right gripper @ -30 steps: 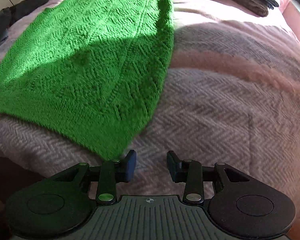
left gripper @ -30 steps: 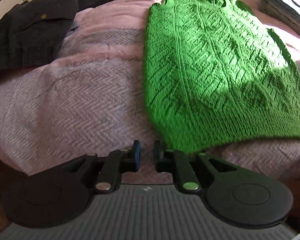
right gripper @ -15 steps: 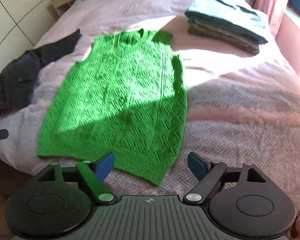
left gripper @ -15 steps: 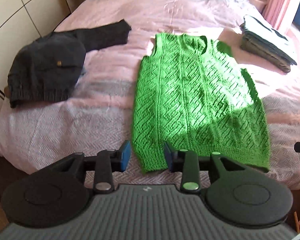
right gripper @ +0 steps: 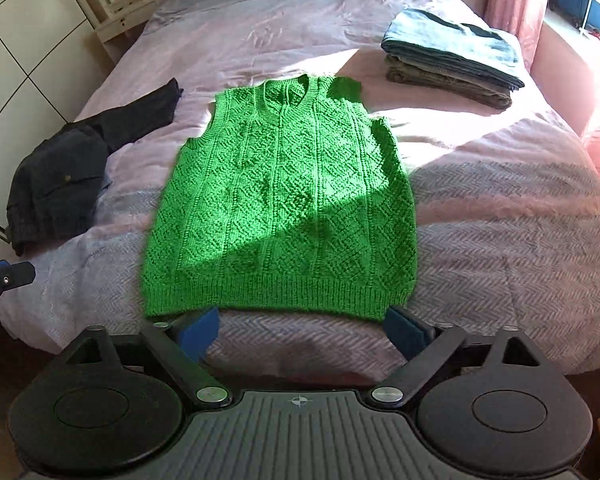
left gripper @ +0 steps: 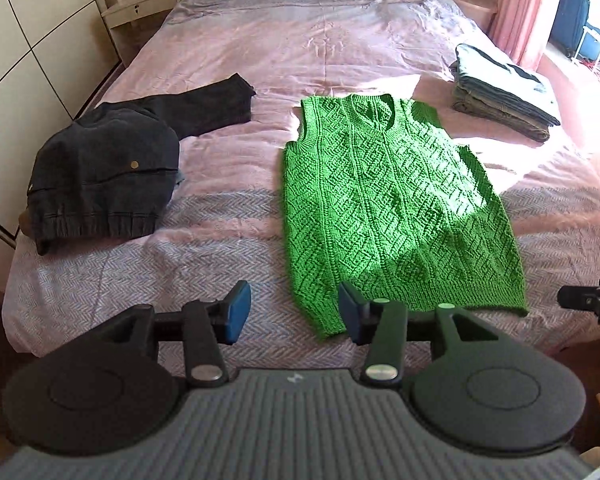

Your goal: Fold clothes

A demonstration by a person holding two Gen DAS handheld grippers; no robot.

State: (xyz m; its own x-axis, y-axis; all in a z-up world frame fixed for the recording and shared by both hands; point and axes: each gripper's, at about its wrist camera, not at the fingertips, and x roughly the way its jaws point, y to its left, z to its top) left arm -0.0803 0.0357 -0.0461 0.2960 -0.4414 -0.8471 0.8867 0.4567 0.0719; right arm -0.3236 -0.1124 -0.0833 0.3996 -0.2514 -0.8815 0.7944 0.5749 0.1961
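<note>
Now we look down the bed (left gripper: pixel 340 40) from its foot, and go from left to right. Farthest left lies a dark jacket (left gripper: pixel 100 184), crumpled, with one sleeve stretched toward the middle of the bed; it is well apart from everything we hold. Next comes our left gripper (left gripper: pixel 294 312), held above the near edge of the bed: its jaws have just been opening and now stand partly spread, with nothing between them. Through that gap we see only the bedcover, while the near left corner of the green vest (left gripper: pixel 392 208) shows just beside the right-hand pad, behind it and not touched by it. The vest itself lies flat in the middle of the bed, neck hole away from us and ribbed hem toward us, half in sunlight and half in shade. Our right gripper (right gripper: pixel 304 330) hangs above the hem from the near side: its jaws have just been opening too and are now spread wide, so that both blue pads (right gripper: pixel 198 330) frame almost the whole width of the hem, empty between them. Farthest right, near the pink curtain (left gripper: pixel 520 8), sits a stack of folded clothes (left gripper: pixel 500 92), well apart from the vest.
</note>
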